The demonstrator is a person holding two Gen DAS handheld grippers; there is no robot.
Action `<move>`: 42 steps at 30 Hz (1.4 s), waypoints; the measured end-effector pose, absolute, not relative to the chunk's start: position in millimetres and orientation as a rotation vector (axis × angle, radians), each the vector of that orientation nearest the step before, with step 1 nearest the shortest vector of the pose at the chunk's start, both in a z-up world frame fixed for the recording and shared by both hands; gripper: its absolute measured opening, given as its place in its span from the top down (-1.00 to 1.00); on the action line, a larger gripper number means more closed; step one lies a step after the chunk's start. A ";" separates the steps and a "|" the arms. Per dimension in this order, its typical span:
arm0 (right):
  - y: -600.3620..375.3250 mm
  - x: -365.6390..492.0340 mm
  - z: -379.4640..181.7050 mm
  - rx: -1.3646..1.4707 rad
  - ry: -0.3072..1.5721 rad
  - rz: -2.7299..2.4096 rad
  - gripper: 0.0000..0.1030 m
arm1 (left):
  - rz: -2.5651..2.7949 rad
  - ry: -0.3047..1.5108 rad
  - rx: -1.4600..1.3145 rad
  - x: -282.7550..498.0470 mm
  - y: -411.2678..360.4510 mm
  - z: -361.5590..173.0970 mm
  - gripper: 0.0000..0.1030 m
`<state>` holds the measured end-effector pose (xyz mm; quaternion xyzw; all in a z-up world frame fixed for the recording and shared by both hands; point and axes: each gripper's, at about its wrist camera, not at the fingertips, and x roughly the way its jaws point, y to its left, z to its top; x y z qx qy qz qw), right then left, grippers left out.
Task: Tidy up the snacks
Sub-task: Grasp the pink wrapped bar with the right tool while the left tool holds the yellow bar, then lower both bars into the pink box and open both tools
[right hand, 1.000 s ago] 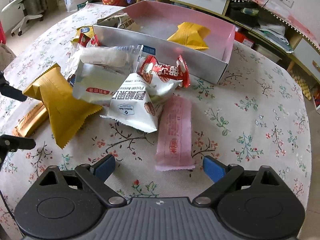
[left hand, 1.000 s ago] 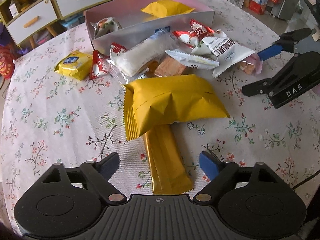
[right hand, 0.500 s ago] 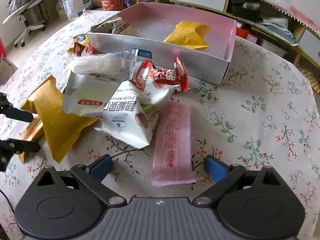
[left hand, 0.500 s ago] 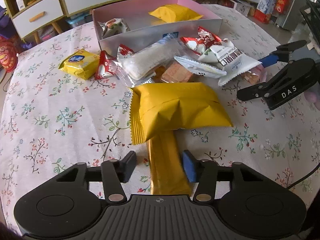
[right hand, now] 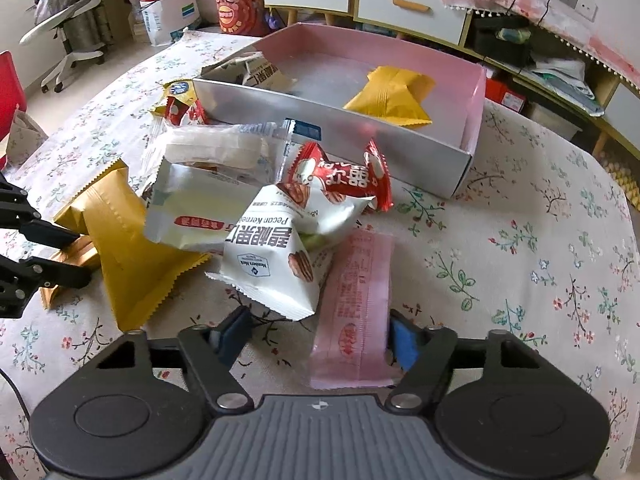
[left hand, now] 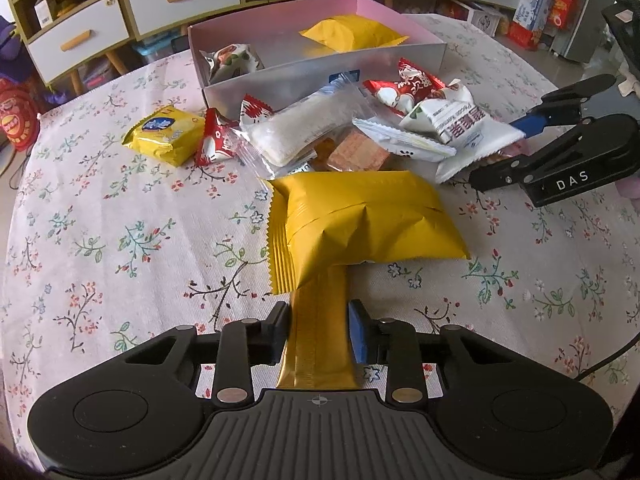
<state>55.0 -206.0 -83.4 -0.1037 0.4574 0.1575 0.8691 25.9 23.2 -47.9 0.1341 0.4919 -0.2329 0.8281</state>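
Floral tablecloth [left hand: 100,208] underlies everything; left gripper [left hand: 318,330] clamps a gold bar [left hand: 320,320], far end hidden beneath a yellow pouch [left hand: 360,220]. Right gripper [right hand: 320,334] straddles, partly open, a pink wafer packet [right hand: 356,308].

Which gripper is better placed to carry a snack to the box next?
Left. The left gripper is shut on the gold bar; the right gripper is open around the pink bar.

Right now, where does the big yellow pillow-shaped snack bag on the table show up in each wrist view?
Left wrist view: the big yellow snack bag lies at centre frame, its near edge resting over the gold bar that the left gripper has its jaws shut on.
Right wrist view: the same bag lies at the left, by the left gripper's black arms.
Shared landmark: the pink-lined box.
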 end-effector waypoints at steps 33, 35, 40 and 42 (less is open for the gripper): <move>-214.4 44.8 -48.4 -0.254 0.875 0.257 0.79 | -0.364 0.936 0.250 43.0 60.8 -15.2 0.44; -216.9 45.2 -45.5 -0.246 0.870 0.252 0.79 | -0.352 0.928 0.243 45.6 64.1 -12.6 0.44; -222.5 44.4 -40.5 -0.225 0.855 0.239 0.79 | -0.337 0.917 0.226 49.5 68.9 -8.5 0.44; -223.6 45.0 -38.5 -0.213 0.851 0.233 0.79 | -0.333 0.913 0.220 51.1 69.4 -6.7 0.44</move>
